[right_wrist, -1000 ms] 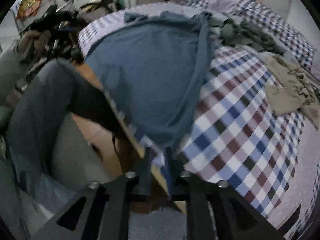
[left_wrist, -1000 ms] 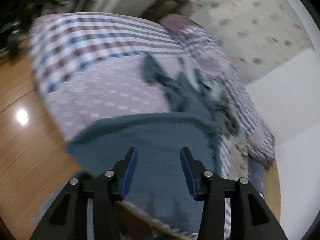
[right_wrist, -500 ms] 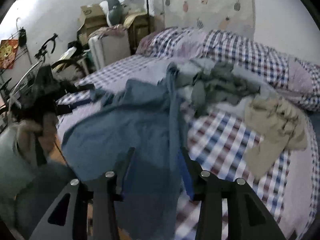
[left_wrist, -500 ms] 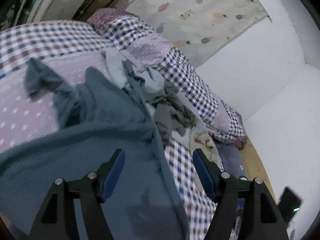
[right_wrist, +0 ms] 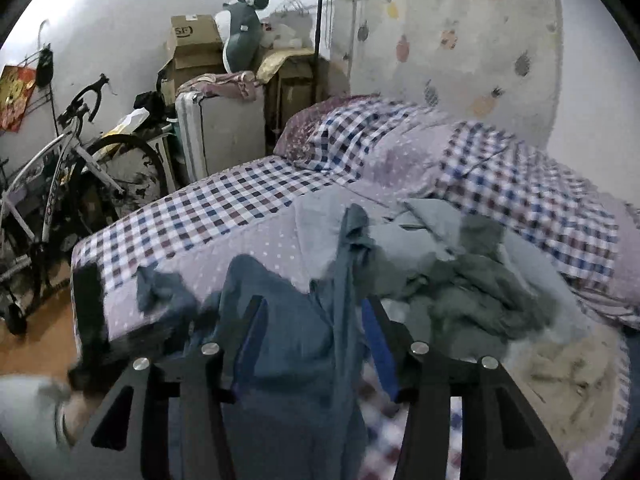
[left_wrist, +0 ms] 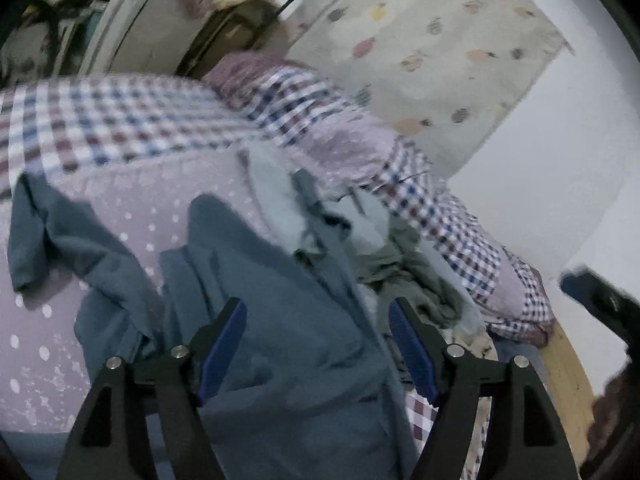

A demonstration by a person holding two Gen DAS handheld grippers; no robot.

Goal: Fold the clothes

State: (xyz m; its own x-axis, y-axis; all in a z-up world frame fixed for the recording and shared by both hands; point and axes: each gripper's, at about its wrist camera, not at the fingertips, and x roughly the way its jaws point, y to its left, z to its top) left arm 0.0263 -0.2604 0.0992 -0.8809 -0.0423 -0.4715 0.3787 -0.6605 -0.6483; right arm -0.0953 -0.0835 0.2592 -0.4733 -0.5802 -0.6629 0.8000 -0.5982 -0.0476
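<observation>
A blue-grey garment (left_wrist: 280, 340) lies spread over the near part of the bed, with one sleeve (left_wrist: 44, 240) trailing to the left. My left gripper (left_wrist: 316, 340) hovers open just above its middle, blue pads wide apart. In the right wrist view the same garment (right_wrist: 292, 360) fills the gap of my right gripper (right_wrist: 312, 340), which is also open above it; whether the fingers touch the cloth is unclear. A pile of grey-green and pale blue clothes (right_wrist: 460, 272) sits just beyond, right of the garment.
The bed (right_wrist: 208, 208) carries a checked and dotted lilac cover and pillows (right_wrist: 500, 172) at the far end. A beige garment (right_wrist: 568, 372) lies at the right. A bicycle (right_wrist: 68, 172), boxes and a suitcase stand left of the bed. Wooden floor (right_wrist: 28, 340) shows at the left.
Both grippers have opened wider and swung up from the bed's near edge towards the pile and pillows. The right gripper, shut one second ago, now stands open over the blue-grey garment.
</observation>
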